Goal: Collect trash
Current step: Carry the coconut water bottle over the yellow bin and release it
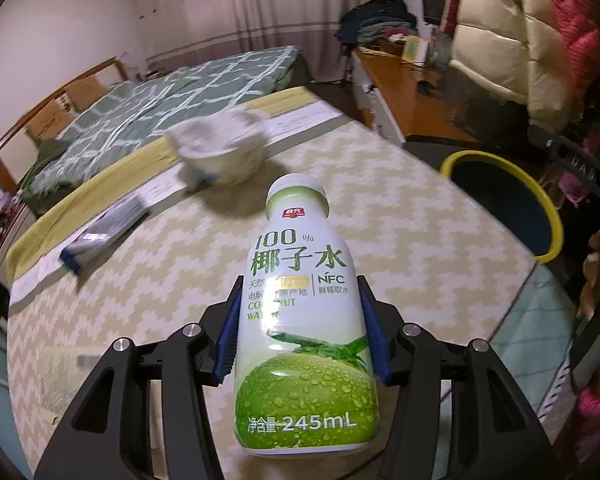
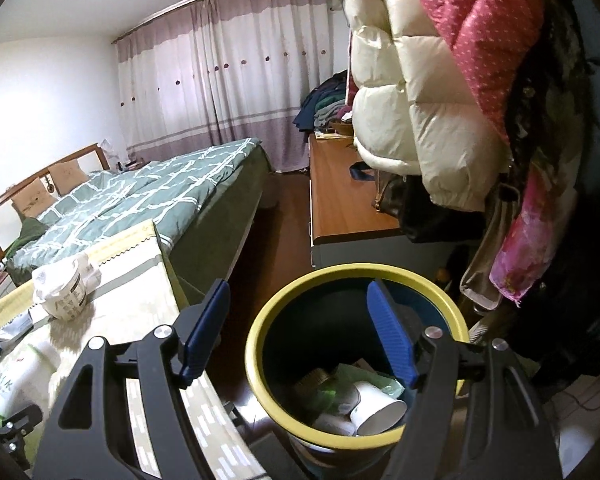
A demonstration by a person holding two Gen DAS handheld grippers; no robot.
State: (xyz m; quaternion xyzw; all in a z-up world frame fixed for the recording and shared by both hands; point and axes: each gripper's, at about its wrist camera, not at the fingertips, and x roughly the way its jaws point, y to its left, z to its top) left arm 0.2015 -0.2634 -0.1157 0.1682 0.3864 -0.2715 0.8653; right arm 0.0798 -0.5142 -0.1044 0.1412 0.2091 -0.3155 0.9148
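I use the yellow-rimmed bin (image 2: 260,364) as my reference for this trash round, and judging by what sits where, I am roughly in the middle of it. Looking down through the right wrist view, the bin already holds several pieces: a white paper cup (image 2: 376,410) lying on its side, some green wrapping (image 2: 374,382) behind it and a round brownish lid or can (image 2: 314,380) beside that, so part of the job looks done. My right gripper (image 2: 300,336) hangs over the bin's mouth with its blue pads spread wide and nothing between them; one pad is above the opening, the other is just outside the rim on the table side. My left gripper (image 1: 300,332) is pinching the coconut water bottle (image 1: 300,320), both blue pads pressed against its label at mid-body, the cap pointing away from me. I cannot tell whether the bottle's base is touching the table or lifted off it. The bottle is over the patterned tablecloth (image 1: 400,208), and the bin stands off the table's edge, to the right of the bottle and not far from it. What I judge is left: carrying this bottle across to the bin and letting go, then the crumpled white cup (image 1: 220,152) farther from the bin than the bottle, and the flat dark packet (image 1: 100,236) lying farthest from the bin, toward the bed side.
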